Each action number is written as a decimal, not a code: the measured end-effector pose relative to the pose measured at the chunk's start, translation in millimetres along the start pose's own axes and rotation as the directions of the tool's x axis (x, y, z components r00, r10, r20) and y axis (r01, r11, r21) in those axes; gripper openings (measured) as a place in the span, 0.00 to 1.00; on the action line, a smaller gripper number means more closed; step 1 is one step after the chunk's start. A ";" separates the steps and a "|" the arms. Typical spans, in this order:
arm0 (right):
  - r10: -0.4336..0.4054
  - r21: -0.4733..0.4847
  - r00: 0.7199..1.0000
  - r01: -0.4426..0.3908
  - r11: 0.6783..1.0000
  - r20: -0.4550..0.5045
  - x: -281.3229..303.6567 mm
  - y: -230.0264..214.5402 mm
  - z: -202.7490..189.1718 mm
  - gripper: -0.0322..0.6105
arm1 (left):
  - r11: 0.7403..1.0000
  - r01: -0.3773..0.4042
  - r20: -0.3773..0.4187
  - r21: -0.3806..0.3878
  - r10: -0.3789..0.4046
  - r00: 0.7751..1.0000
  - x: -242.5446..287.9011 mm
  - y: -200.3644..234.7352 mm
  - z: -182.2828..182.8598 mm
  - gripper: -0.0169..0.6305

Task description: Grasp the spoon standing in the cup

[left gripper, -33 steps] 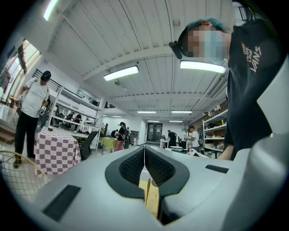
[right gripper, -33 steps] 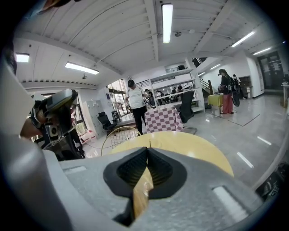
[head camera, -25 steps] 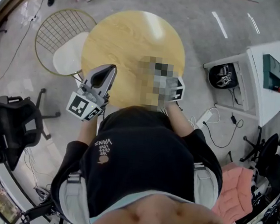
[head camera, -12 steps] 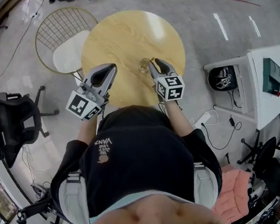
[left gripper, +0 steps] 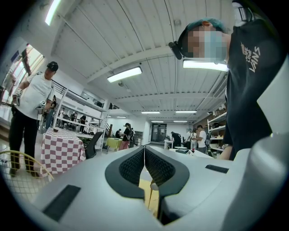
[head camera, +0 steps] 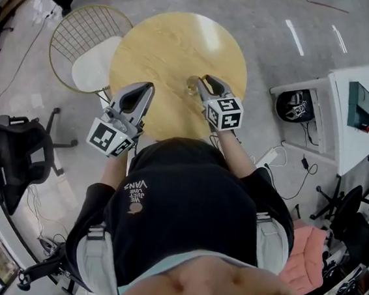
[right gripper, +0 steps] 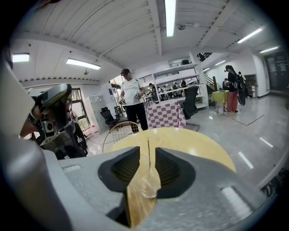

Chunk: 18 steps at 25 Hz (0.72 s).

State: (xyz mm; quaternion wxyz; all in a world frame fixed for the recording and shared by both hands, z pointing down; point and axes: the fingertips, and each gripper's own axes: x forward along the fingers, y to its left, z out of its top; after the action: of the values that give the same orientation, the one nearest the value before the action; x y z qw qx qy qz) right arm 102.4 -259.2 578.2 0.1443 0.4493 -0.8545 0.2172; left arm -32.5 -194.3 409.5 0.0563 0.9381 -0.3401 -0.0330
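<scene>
Jaws just sprung wide then eased inward, the right gripper (right gripper: pixel 147 150) straddles the spoon (right gripper: pixel 148 157) standing in the cup (head camera: pixel 191 85), ready to pinch but not touching; left gripper (left gripper: pixel 144 151) idles shut, left of the cup.

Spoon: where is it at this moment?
In the right gripper view the spoon stands in the clear cup on the round table, between the right gripper's just-opened jaws.

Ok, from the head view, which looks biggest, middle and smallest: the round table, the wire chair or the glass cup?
1. round table
2. wire chair, clearly smaller
3. glass cup, by far the smallest
</scene>
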 end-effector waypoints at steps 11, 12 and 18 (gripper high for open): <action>-0.004 -0.008 1.000 0.004 1.000 0.002 1.8 0.2 -1.8 0.09 | 1.000 -0.020 0.007 0.009 0.020 1.000 -6.8 -0.7 0.3 0.02; -0.008 -0.007 1.000 0.008 1.000 0.004 1.7 -1.2 -1.6 0.06 | 1.000 -0.026 -0.003 -0.008 0.026 1.000 -5.8 -1.8 1.0 0.02; -0.019 -0.019 1.000 0.019 1.000 0.002 3.7 1.9 -1.3 0.05 | 0.999 -0.029 0.000 -0.013 0.029 1.000 -11.2 2.0 0.9 0.02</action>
State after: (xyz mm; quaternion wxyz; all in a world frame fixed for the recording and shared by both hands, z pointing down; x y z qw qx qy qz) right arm 98.8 -260.2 580.5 0.1499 0.4560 -0.8524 0.2073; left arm -42.4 -188.7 409.1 0.0629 0.9327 -0.3534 -0.0343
